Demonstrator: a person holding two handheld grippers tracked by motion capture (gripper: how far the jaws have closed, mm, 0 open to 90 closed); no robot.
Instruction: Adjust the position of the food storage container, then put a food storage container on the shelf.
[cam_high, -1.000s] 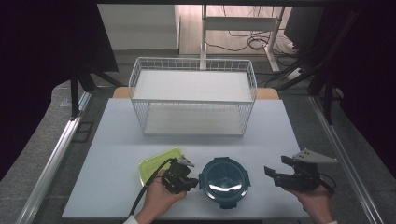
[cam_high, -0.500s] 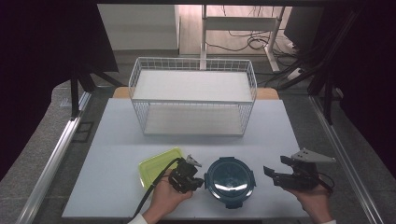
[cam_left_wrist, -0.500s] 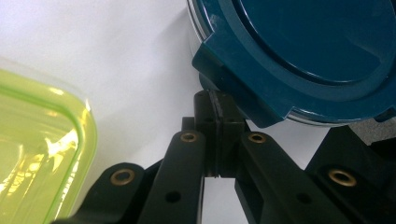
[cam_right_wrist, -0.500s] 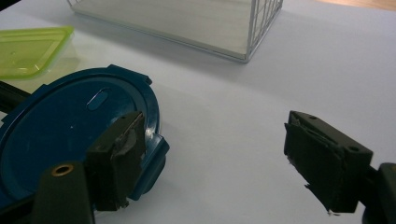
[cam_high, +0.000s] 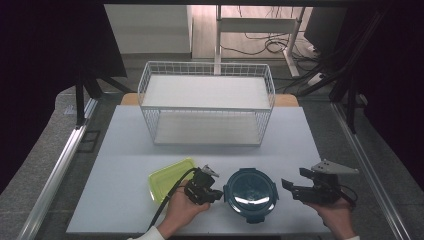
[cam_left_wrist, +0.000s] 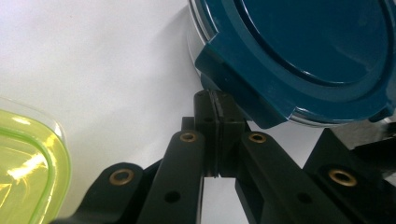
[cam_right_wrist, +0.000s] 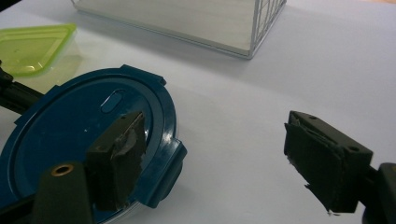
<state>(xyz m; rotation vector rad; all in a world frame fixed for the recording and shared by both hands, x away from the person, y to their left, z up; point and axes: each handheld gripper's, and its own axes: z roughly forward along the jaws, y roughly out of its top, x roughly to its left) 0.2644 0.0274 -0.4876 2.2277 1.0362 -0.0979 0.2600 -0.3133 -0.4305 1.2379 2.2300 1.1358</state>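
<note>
A round container with a dark teal clip-on lid (cam_high: 250, 194) sits near the table's front edge. My left gripper (cam_high: 217, 193) is at its left side, shut with nothing between the jaws. In the left gripper view, the left gripper's (cam_left_wrist: 217, 99) closed tips sit right against a side clasp (cam_left_wrist: 233, 91) of the lid. My right gripper (cam_high: 289, 190) hovers open just right of the container. In the right gripper view, the right gripper (cam_right_wrist: 219, 158) has wide-apart pads (cam_right_wrist: 119, 156), and the lid's (cam_right_wrist: 79, 135) near clasp (cam_right_wrist: 169, 161) is by the left pad.
A yellow-green lidded box (cam_high: 170, 177) lies left of my left hand. A white wire basket (cam_high: 207, 107) stands at the back middle of the white table (cam_high: 120, 150). A metal rail (cam_high: 60, 165) runs along the left edge.
My left gripper has edged right, from beside the yellow-green box up to the round container's rim. The right gripper has stayed where it was.
</note>
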